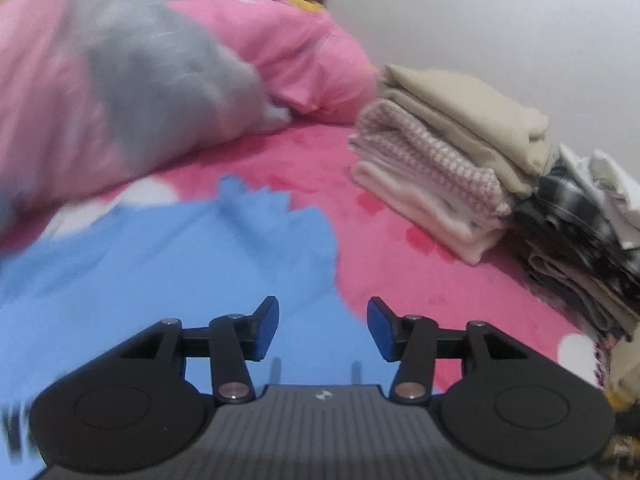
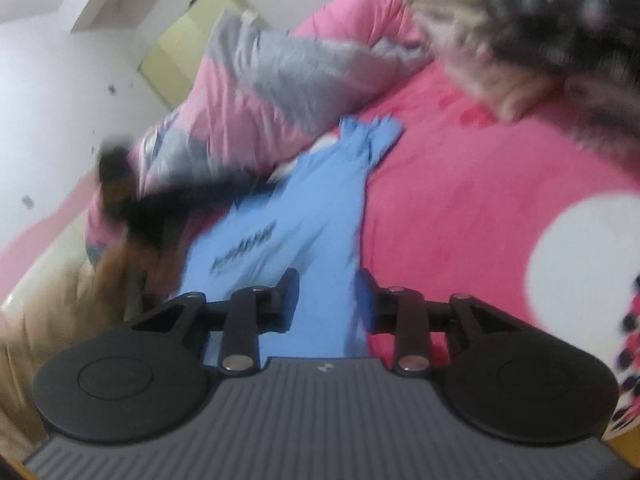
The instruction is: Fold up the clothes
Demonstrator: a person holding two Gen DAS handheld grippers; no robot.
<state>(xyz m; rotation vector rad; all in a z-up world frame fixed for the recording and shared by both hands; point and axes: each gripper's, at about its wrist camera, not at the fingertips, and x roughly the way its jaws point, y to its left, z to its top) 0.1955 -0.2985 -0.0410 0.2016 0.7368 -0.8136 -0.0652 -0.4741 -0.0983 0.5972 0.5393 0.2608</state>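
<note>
Left wrist view. Left tongs [image 1: 323,328] at 6 o'clock, jaws about half apart, nothing between the blue pads; no cloth held. Beneath and ahead of them lies the blue shirt [image 1: 160,264], spread on the pink bed sheet [image 1: 400,272] and filling the frame from 6 to 9 o'clock, with dark lettering at the far 8 o'clock edge. A ragged end of the shirt points toward 12 o'clock. Pink and grey quilt [image 1: 152,80] is bunched at 10 to 11 o'clock, behind the shirt. Stack of folded clothes [image 1: 448,148] at 2 o'clock: beige on top, a pink checked piece under it, pale pieces at the bottom. Just beside it at 3 o'clock, a second pile of dark and checked clothes [image 1: 572,232]. White wall behind. Picture is motion-blurred.

Right wrist view. Right tongs [image 2: 327,300] at 6 o'clock, jaws narrowly apart. The shirt [image 2: 288,216] runs from between the jaws up toward 12 o'clock; its right edge lies against the right pad, but the blur does not show whether the pads press on it. Quilt [image 2: 256,92] at 11 o'clock. Blurred dark shape at 9 o'clock, likely the other tongs [image 2: 136,200] over the shirt's left edge. Folded clothes [image 2: 500,40] at 1 o'clock, heavily blurred.
</note>
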